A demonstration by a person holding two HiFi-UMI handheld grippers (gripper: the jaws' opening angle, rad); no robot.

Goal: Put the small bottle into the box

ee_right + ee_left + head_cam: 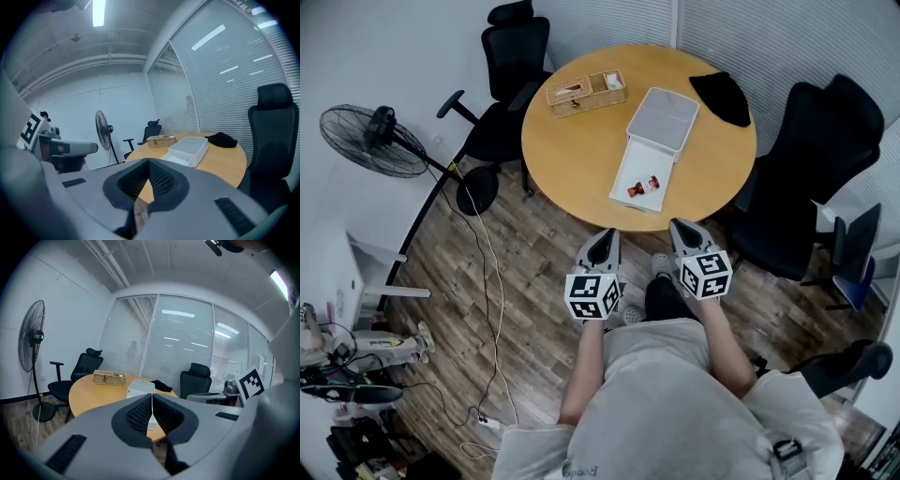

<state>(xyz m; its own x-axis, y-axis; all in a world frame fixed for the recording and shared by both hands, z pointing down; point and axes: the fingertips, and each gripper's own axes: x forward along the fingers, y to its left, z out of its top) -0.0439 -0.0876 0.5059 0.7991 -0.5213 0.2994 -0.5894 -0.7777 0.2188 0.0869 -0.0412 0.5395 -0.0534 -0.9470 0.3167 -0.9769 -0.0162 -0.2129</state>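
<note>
Ahead of both hand-held grippers stood a round wooden desk, with neither tool reaching over its near edge. The left hand-held gripper had its jaws pressed together with nothing between them, and its own view showed the ribbed pads meeting in a thin line. The right hand-held gripper, just beside it, was likewise closed and empty.

Beyond their tips, near the desk's front edge, lay the white box, its shallow tray open and a white lid resting at its far end. The small bottle, red and white, appeared to lie inside that tray, well apart from either tool. Farther off and towards the left gripper's side sat a wicker basket; a black cloth lay at the far side beyond the right one. A black office chair stood off to the right gripper's side, and a floor fan stood far out on the left gripper's side.
</note>
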